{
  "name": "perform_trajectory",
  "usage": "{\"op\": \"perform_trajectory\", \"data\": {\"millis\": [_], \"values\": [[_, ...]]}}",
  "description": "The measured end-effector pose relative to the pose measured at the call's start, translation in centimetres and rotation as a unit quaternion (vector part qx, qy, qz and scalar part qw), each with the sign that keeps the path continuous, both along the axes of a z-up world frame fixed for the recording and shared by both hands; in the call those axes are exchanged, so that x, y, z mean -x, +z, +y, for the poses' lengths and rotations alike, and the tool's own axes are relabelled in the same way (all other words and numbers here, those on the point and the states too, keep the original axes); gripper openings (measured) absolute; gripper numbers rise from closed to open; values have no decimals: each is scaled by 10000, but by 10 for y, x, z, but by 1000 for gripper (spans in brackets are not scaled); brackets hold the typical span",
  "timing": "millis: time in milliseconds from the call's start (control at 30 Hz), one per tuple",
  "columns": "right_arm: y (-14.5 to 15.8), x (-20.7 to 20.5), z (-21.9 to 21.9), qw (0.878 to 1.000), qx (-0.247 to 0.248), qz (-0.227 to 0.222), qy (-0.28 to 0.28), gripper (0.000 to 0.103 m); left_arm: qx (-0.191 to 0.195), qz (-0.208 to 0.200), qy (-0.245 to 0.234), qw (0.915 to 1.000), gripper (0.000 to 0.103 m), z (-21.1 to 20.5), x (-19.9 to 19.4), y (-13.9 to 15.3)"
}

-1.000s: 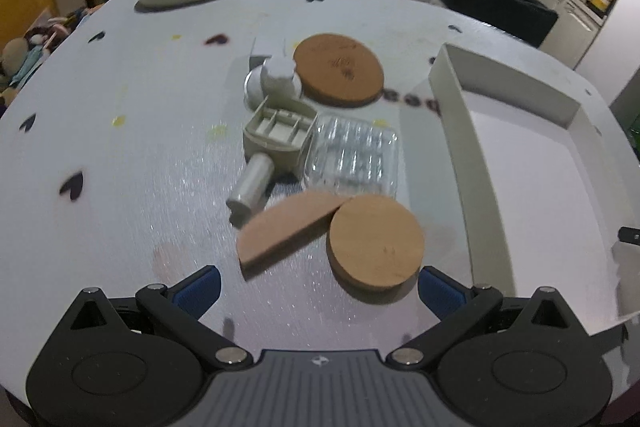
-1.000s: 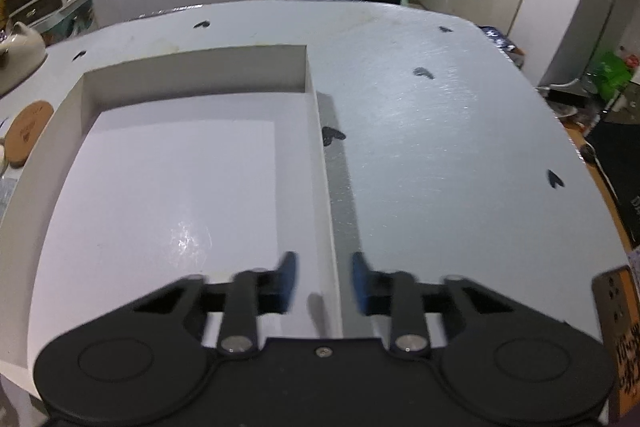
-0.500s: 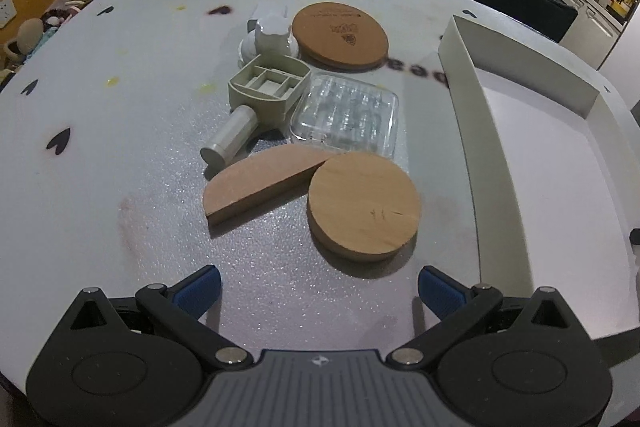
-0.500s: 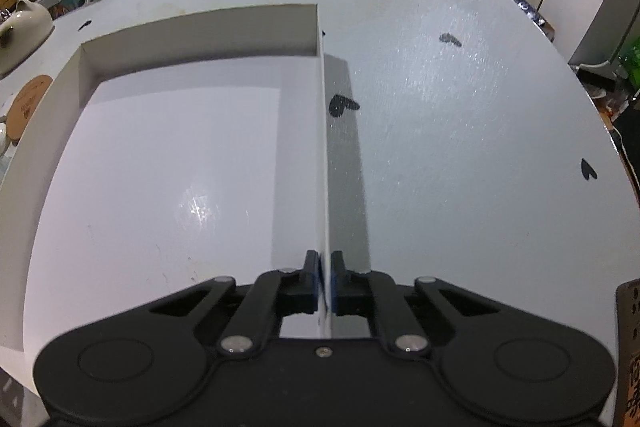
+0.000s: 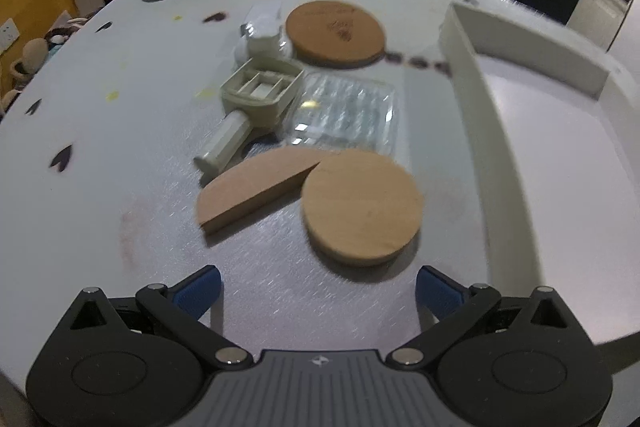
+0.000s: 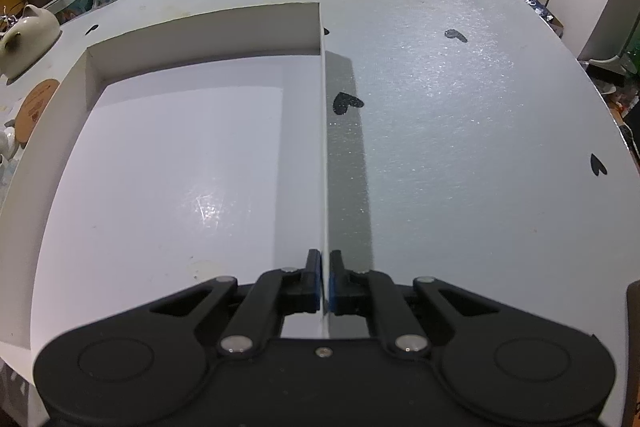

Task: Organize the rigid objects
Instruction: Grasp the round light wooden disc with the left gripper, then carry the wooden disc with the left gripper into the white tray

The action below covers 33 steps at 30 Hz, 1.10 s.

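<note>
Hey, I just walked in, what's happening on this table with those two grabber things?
A person is sorting hard items into a white box that holds nothing yet. The right gripper is shut on the box's side wall, steadying it. The left gripper hangs open over the pile beside the box, nearest the round wooden disc and the half-round wooden piece. A clear plastic tray, a beige plastic tool and a cork coaster lie untouched on the table.
</note>
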State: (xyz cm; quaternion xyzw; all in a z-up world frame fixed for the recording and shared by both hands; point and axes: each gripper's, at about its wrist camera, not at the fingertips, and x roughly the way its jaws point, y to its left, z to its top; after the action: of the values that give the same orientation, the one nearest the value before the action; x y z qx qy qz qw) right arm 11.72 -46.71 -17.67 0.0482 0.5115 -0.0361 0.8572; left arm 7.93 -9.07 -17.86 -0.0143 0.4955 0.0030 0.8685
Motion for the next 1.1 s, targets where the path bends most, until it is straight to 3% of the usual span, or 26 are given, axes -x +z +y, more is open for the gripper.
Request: {"op": "perform_trajectory", "data": {"millis": [133,300,533,800,967,1100], "values": [[-1,1,-3,10000,-64,-31,-11,4,111,-231,-216,9994,77,-6,-10,5],[-1,2,-3,9999,-94,-76,-41,4,60,-311,-420,9986,68,-13,-24,6],[-2,4,-4,9998,-144,-107,-78,4,-268,-354,-679,9967,67,-23,-30,14],[-2,2,-3,9999,-133,-63,-60,3,143,-754,-710,9945,67,-28,-48,64],[-2,1,-3,9998,-154,-52,-113,4,436,-945,-1338,9855,67,-62,-77,89],[-2,0,-4,9997,-175,-37,-136,4,593,-888,-1935,9753,67,-103,-103,92]]}}
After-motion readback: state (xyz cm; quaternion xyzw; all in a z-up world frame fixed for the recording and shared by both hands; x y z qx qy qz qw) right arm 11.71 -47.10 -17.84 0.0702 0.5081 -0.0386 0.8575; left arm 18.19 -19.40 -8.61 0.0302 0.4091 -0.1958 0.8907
